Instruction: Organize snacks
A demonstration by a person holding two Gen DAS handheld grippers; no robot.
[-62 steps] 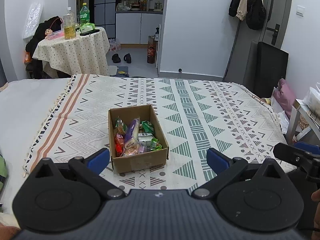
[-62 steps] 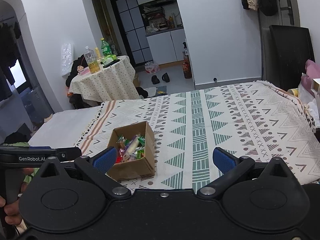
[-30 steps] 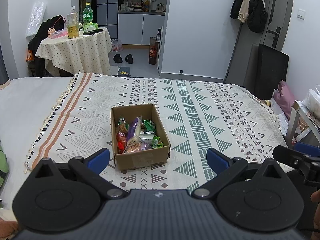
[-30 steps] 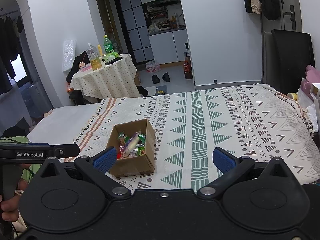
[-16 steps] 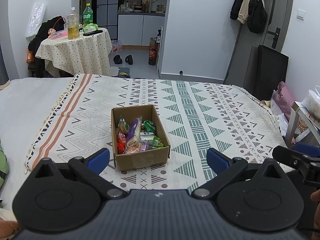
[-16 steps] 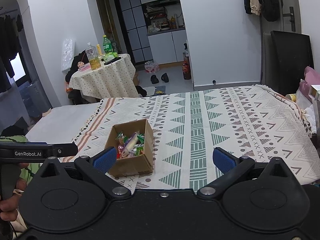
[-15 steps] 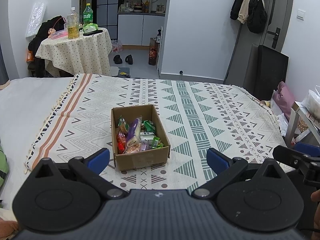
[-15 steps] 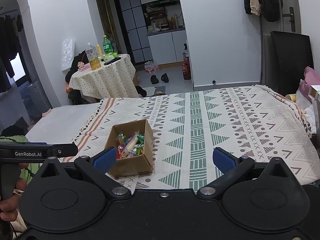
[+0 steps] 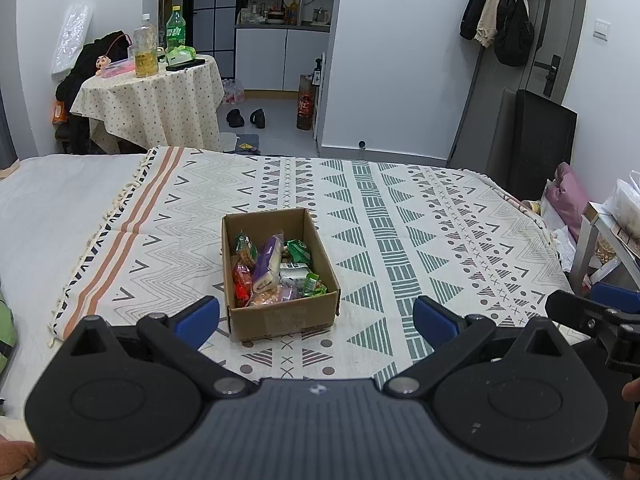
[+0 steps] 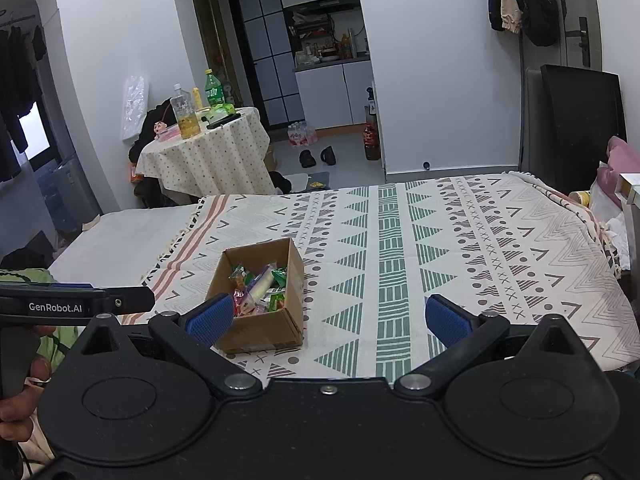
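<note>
The left gripper [image 9: 316, 318] has its jaws wide apart and holds nothing; the right gripper [image 10: 328, 316] is the same; both hang above the near edge of the patterned blanket [image 9: 420, 216]; the cardboard box [image 9: 280, 316] stands on it, filled with snack packets [image 9: 272, 268]

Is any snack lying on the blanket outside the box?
No, all the snacks lie inside the box, and the blanket around it shows only its pattern.
</note>
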